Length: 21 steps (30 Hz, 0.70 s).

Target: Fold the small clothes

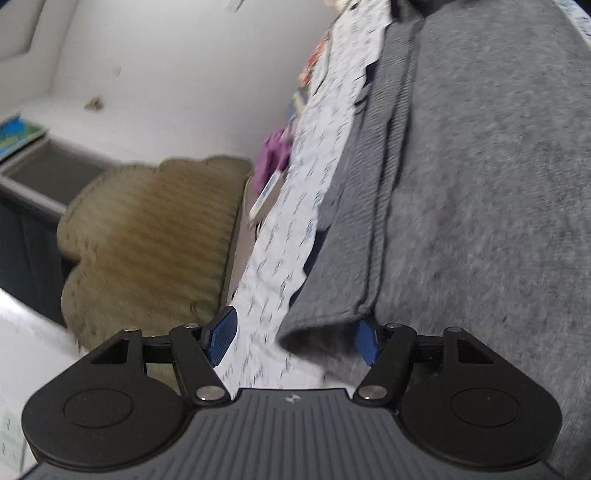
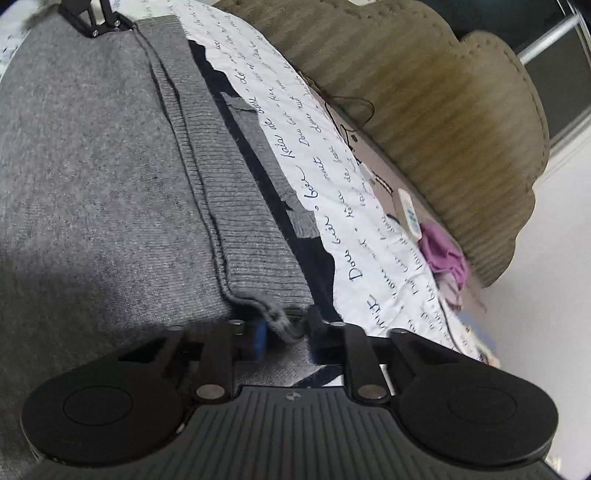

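Observation:
A grey knit sweater (image 1: 480, 184) with a ribbed hem lies on a white bedsheet with blue script (image 1: 273, 280). My left gripper (image 1: 295, 338) is open, its blue pads (image 1: 221, 332) apart on either side of the hem's corner, which lies between them. In the right wrist view the sweater (image 2: 92, 166) fills the left side. My right gripper (image 2: 284, 332) is shut on the other hem corner (image 2: 275, 314), the cloth bunched between the pads. The left gripper shows at that view's top left (image 2: 92, 18).
An olive ribbed cushion (image 1: 147, 240) (image 2: 443, 110) stands against the wall beside the bed. A purple cloth (image 2: 445, 254) (image 1: 275, 155), a small white remote (image 2: 408, 214) and a black cable (image 2: 351, 110) lie along the bed's edge. A dark garment (image 2: 314, 258) lies under the sweater.

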{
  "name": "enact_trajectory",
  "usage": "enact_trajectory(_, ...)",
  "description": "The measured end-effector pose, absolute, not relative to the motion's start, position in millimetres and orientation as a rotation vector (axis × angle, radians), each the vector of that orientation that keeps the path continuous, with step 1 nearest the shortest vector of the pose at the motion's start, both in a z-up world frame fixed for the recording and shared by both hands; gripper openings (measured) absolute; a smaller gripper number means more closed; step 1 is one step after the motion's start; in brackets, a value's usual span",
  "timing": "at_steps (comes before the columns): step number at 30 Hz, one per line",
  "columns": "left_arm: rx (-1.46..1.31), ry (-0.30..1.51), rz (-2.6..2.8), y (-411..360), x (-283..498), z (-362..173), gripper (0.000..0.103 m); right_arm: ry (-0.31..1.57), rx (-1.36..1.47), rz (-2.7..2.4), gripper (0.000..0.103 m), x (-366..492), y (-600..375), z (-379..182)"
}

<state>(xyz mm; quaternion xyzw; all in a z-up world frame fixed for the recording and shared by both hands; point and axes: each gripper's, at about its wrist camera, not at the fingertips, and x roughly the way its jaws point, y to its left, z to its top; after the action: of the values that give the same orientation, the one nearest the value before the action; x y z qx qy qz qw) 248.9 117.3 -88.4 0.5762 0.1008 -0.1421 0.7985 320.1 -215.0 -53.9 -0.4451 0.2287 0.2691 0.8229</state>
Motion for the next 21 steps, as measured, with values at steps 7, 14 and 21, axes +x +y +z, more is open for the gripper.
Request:
enact_trajectory(7, 1.207, 0.335, -0.470, 110.8, 268.2, -82.1, 0.007, 0.567, -0.602, 0.577, 0.010, 347.3, -237.7, -32.3)
enact_trajectory(14, 0.452, 0.509, -0.333, 154.3, 346.4, -8.8, 0.006, 0.632, -0.006, 0.420, 0.006, 400.0, -308.6, -9.5)
enact_trajectory(21, 0.434, 0.678, -0.169, 148.5, 388.5, -55.6, 0.008, 0.751, 0.059, 0.300, 0.017, 426.6, -320.5, -56.5)
